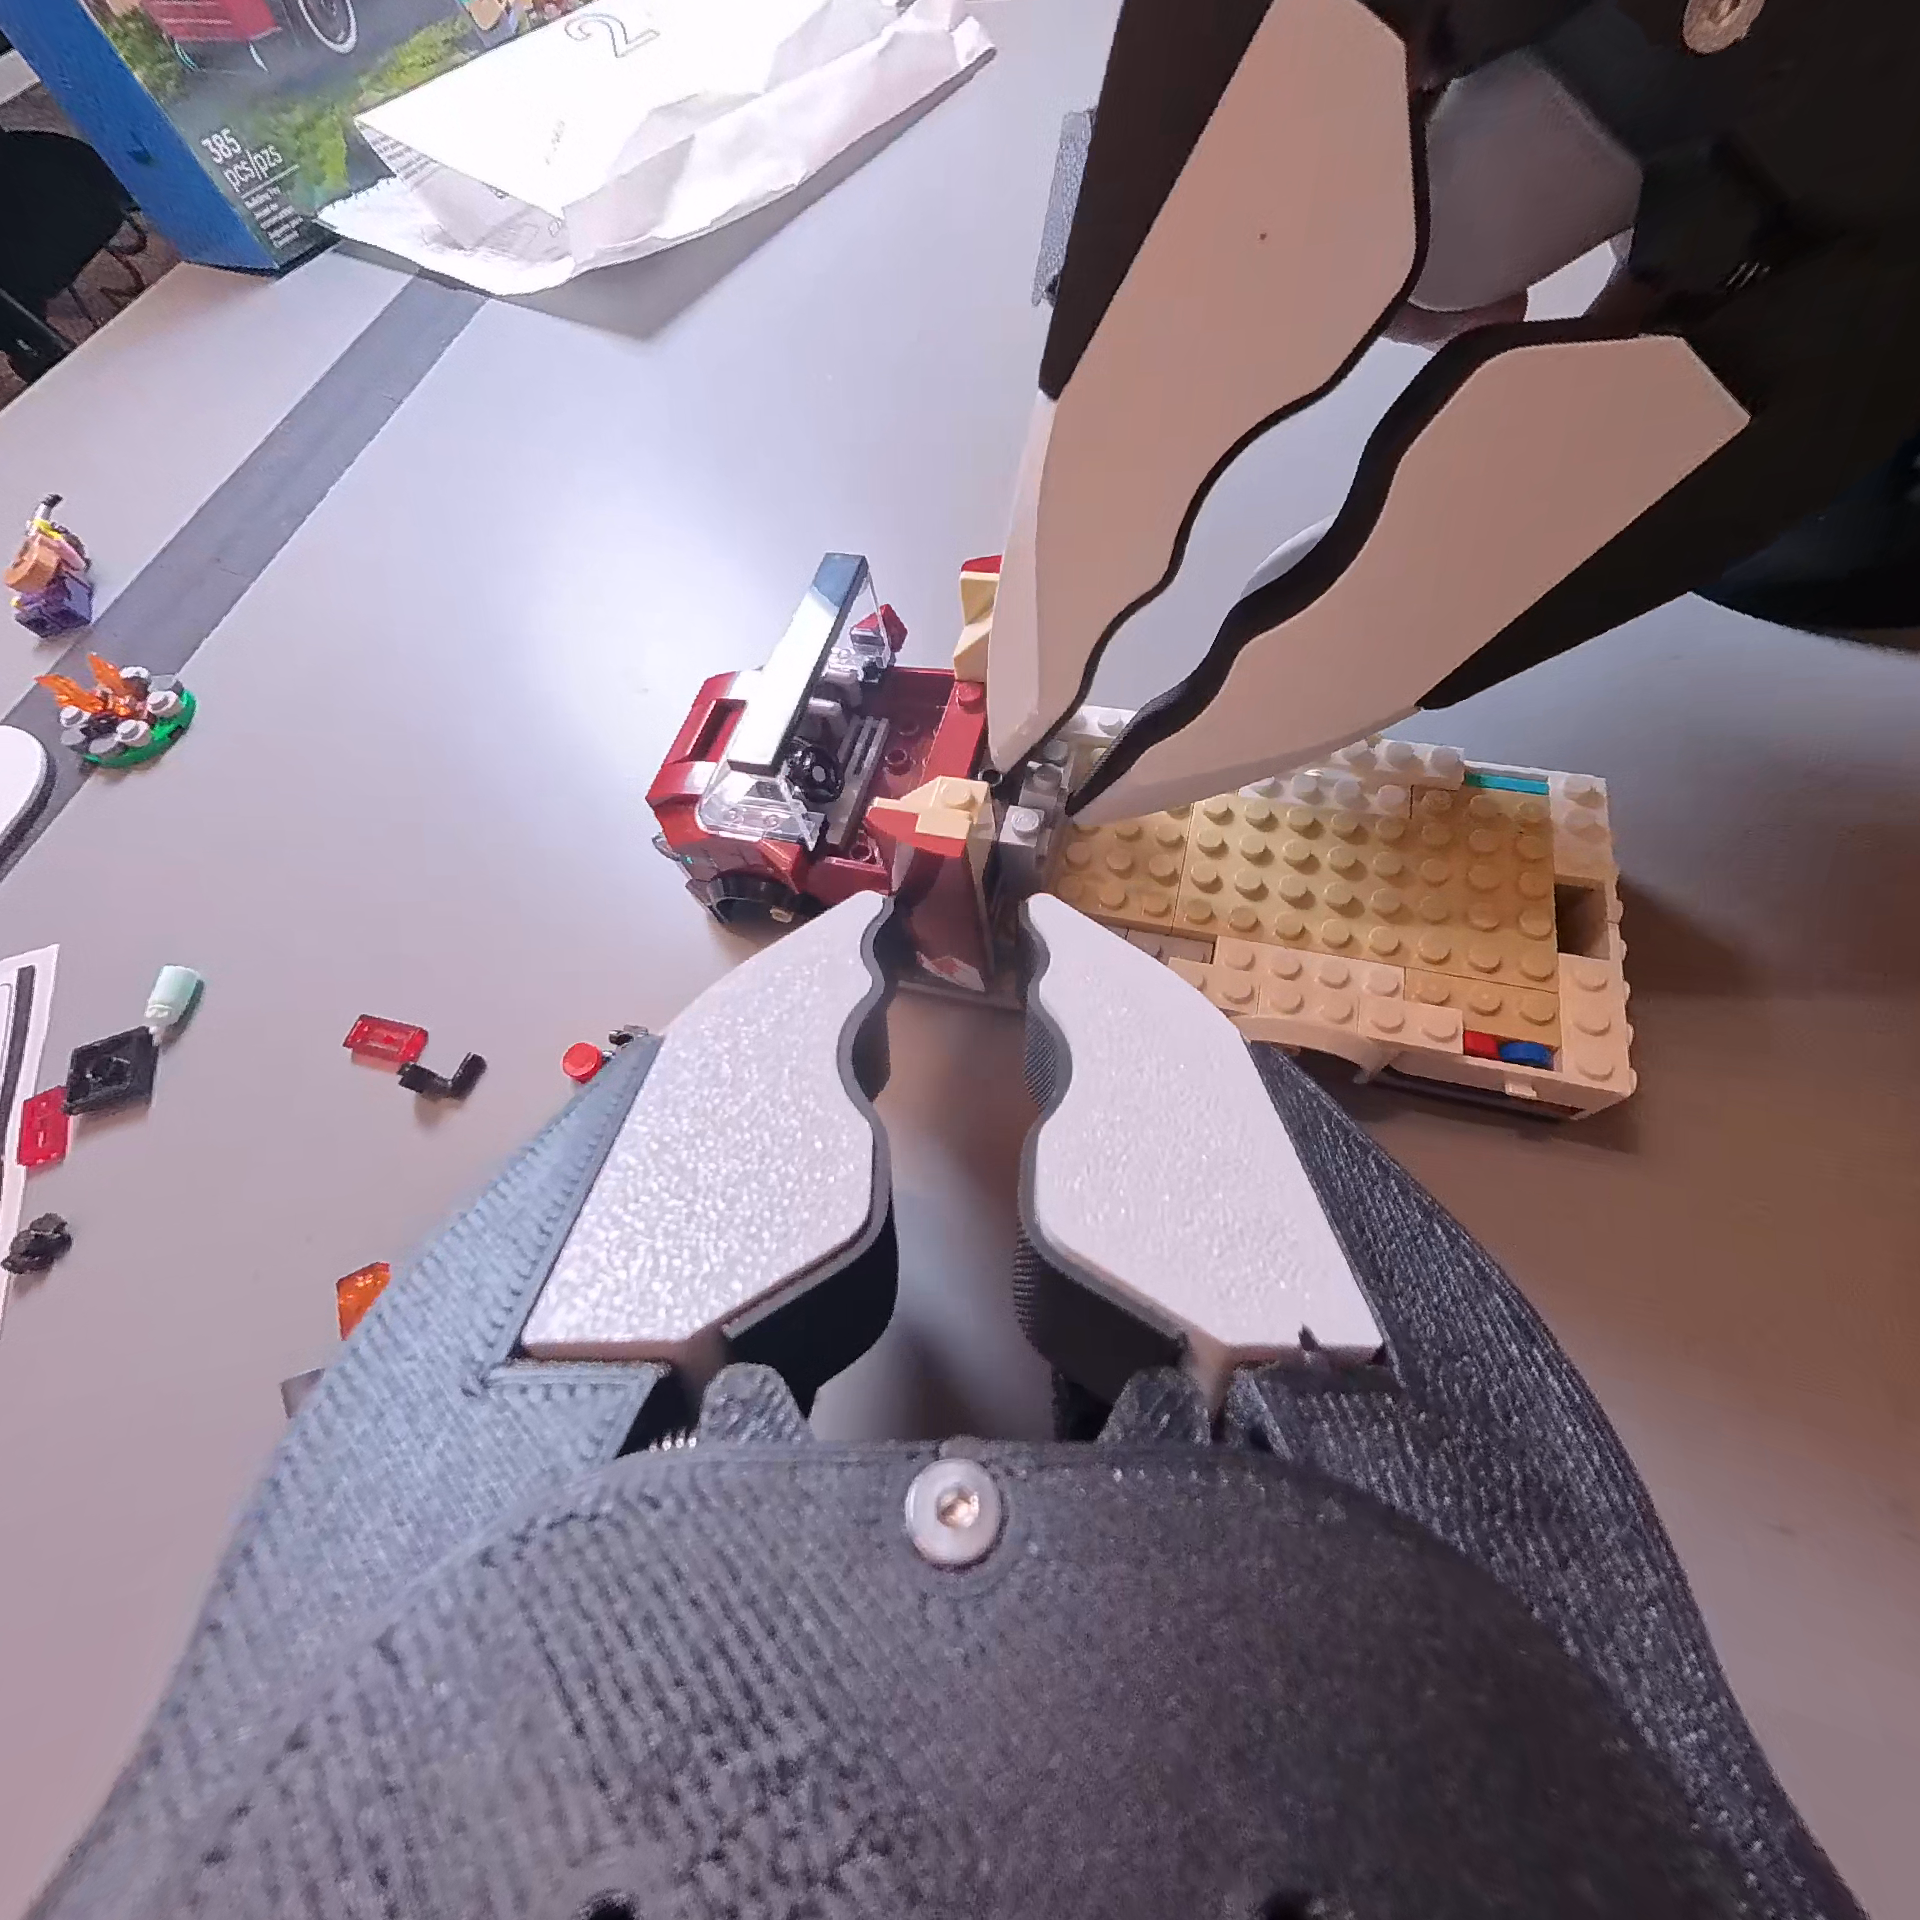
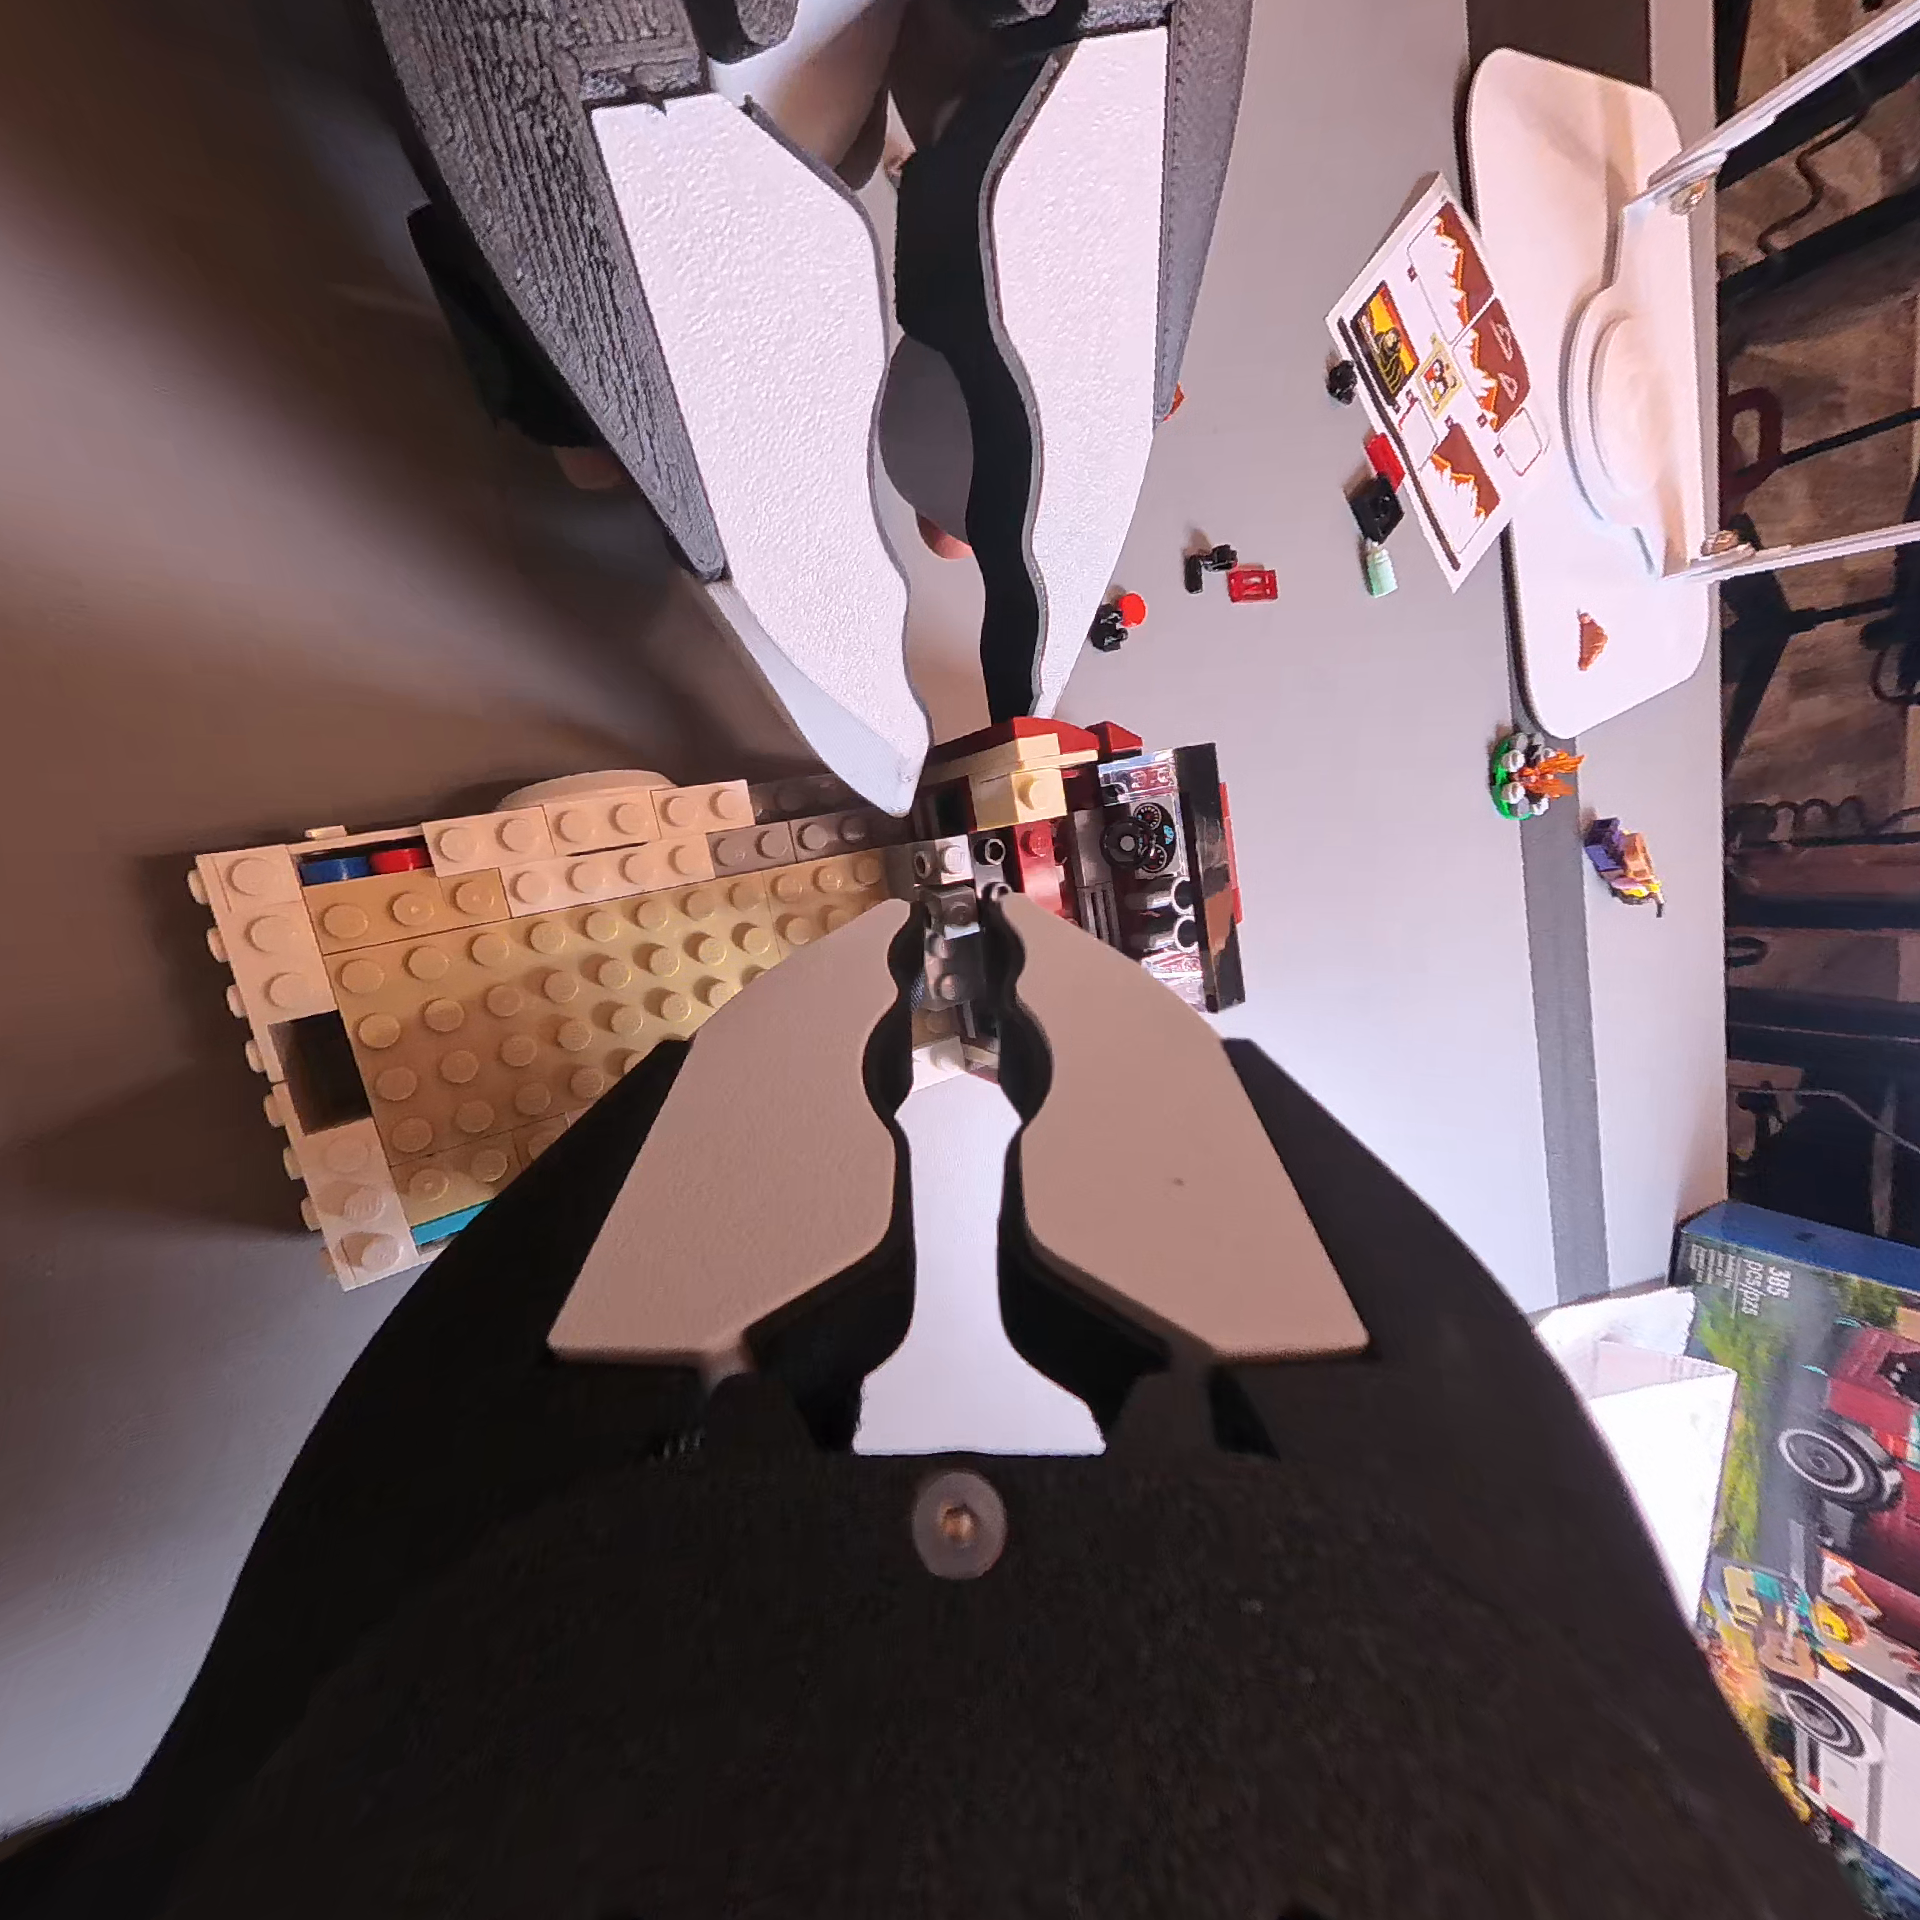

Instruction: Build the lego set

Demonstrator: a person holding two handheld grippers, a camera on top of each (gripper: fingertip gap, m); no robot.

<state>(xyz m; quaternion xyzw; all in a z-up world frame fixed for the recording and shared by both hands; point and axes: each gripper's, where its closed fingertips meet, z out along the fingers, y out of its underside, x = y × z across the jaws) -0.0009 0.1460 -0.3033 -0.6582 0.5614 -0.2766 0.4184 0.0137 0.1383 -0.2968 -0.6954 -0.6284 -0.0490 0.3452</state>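
Observation:
A lego truck lies on the grey table: a dark red cab [image 1: 748, 790] with a clear windshield, joined to a long tan studded bed [image 1: 1351, 883]. My left gripper [image 1: 958, 904] has grey fingers closed on the dark red side of the truck [image 1: 940, 935] just behind the cab. My right gripper [image 2: 953, 906], black with white fingers, comes in from the opposite side. It is closed on small grey bricks [image 2: 951, 935] at the joint between the cab [image 2: 1132, 873] and the bed [image 2: 520, 987]. The right gripper also shows in the left wrist view [image 1: 1049, 781].
Loose small pieces [image 1: 384, 1039] lie left of the truck, with a green campfire piece [image 1: 125, 707] and a minifigure [image 1: 47, 571] farther left. The set's box [image 1: 208, 156] and a white paper bag [image 1: 675, 135] are at the far side. A sticker sheet [image 2: 1439, 374] lies beside a white tray [image 2: 1600, 644]. The grippers are tip to tip, or close to it. The green campfire piece [image 1: 125, 707] is about equally far from each gripper, around 25 centimeters. The right camera catches it too, in the right wrist view [image 2: 1528, 776].

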